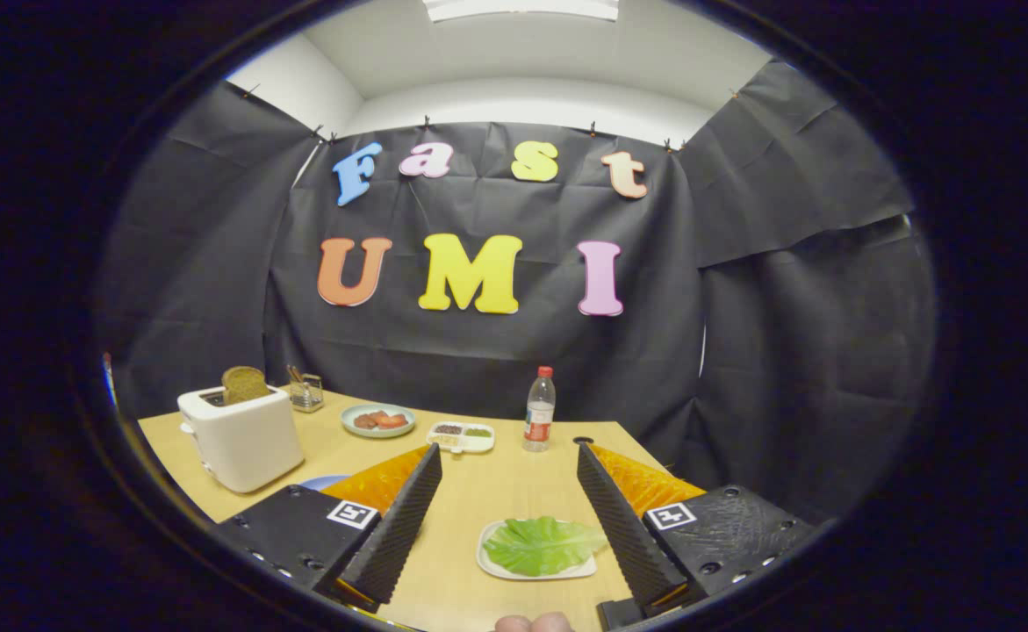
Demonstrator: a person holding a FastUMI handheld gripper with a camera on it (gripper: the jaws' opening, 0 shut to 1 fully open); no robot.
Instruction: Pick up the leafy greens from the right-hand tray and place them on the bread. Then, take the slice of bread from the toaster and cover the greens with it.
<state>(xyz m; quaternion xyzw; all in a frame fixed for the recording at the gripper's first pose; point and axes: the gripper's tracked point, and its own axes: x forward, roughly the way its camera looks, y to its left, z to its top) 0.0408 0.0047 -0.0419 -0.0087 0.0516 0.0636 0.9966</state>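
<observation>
My gripper (508, 461) is released, fingers spread above the wooden table (514, 478). Lettuce leaf (542, 544) on its white tray (492, 566) lies between them. Beyond and leftward, the toaster (241, 439) holding the bread slice (244, 384) sits near the table edge.

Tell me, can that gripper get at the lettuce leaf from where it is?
Probably yes. The gripper is open, and the lettuce leaf lies on its white tray between the fingers, with nothing covering it.
</observation>
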